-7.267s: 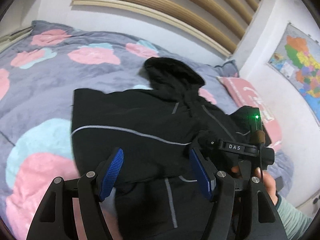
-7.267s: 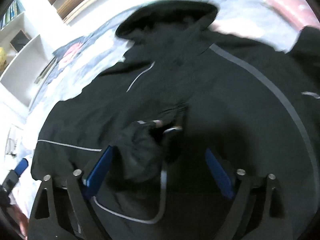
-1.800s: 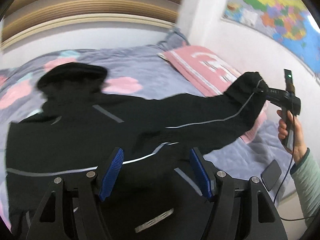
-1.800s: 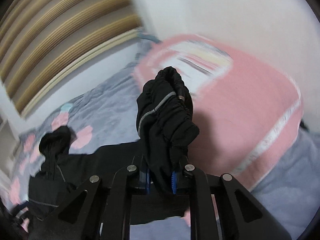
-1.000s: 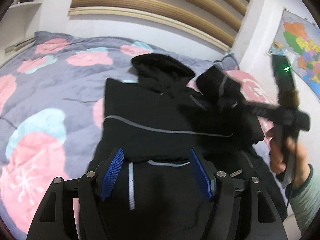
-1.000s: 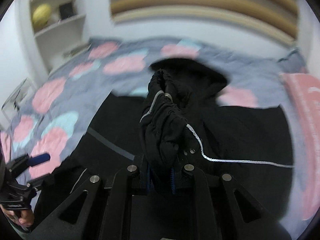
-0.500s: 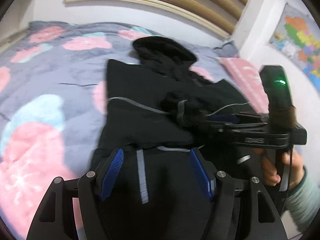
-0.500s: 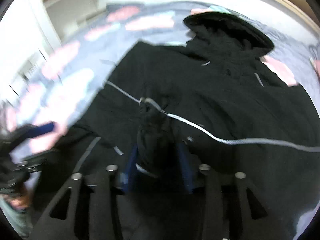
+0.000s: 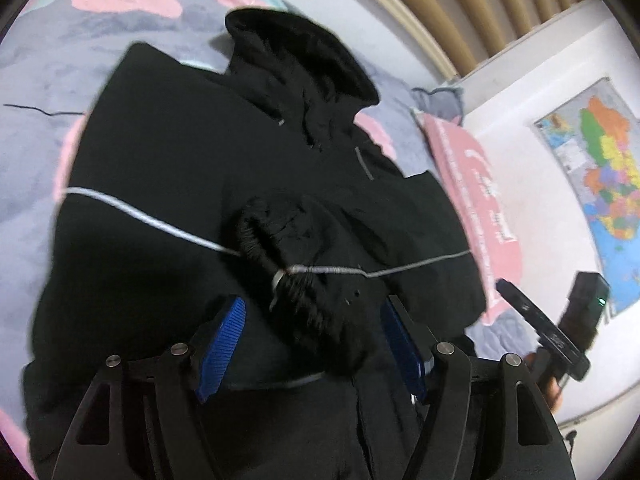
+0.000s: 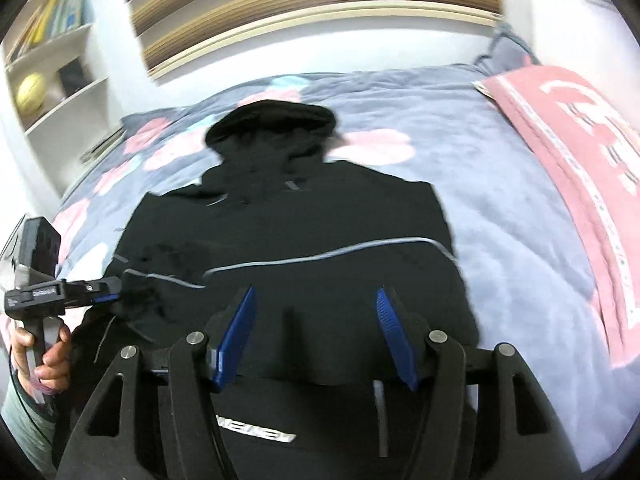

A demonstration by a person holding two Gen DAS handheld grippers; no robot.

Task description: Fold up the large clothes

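Observation:
A black hooded jacket (image 9: 160, 160) lies flat on the bed, hood (image 9: 296, 52) at the far end and both sleeves folded across the chest. The right sleeve's bunched cuff (image 9: 296, 280) rests on the chest, loose between the blue pads of my open left gripper (image 9: 314, 340). In the right wrist view the left gripper (image 10: 106, 294) reaches in from the left, its tips at that cuff (image 10: 160, 268). My right gripper (image 10: 316, 336) hovers over the jacket's (image 10: 320, 232) lower front; its jaws are opening with nothing between them. It also shows at the right edge (image 9: 504, 286).
The grey bedspread (image 9: 40, 72) has pink flower patches. A pink pillow (image 10: 580, 140) lies along the bed's right side, under a wall map (image 9: 600, 184). White shelves (image 10: 52, 80) with a yellow ball stand at the left, and a slatted headboard is behind.
My right gripper opened, let go of the sleeve cuff on the jacket's chest and drew back to the right. The left gripper moved in closer over the cuff.

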